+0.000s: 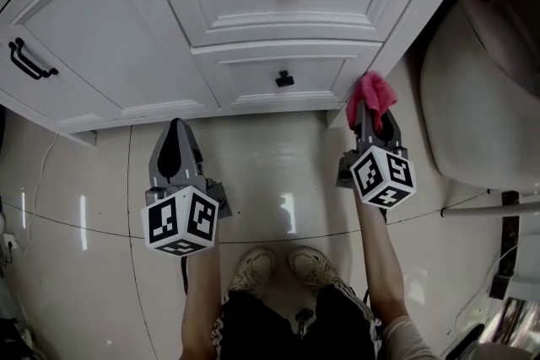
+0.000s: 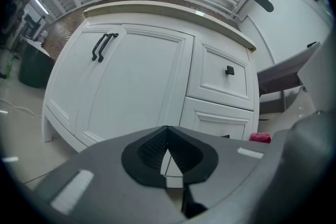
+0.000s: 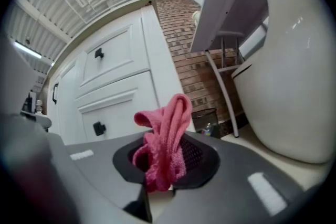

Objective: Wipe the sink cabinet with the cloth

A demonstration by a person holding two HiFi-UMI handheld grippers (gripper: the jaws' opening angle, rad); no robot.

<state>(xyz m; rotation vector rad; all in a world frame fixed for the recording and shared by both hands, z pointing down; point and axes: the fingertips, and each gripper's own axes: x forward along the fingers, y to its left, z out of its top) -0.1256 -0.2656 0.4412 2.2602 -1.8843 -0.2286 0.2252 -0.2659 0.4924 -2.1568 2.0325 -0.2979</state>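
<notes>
**Cloth at cabinet's bottom right corner**

Clamping pink cloth (image 1: 371, 94) in right gripper (image 1: 368, 118), bunched up and poking past the jaw tips. Sits by the cabinet (image 1: 160, 29) corner post, level with the lower drawer (image 1: 253, 76); can't confirm contact from either view. Holding nothing in left gripper (image 1: 176, 131), jaws closed tip to tip. Hangs over the floor (image 1: 278, 181), short of the cabinet base, below the door (image 1: 76, 46). Tight on the right: white rounded fixture (image 1: 481, 88) just beside the right gripper, then metal legs (image 3: 223, 76) and wire bin (image 3: 203, 119) against brick wall (image 3: 181, 29). Cable (image 1: 38, 173) on floor far left. Shoes (image 1: 283, 265) between the arms.
</notes>
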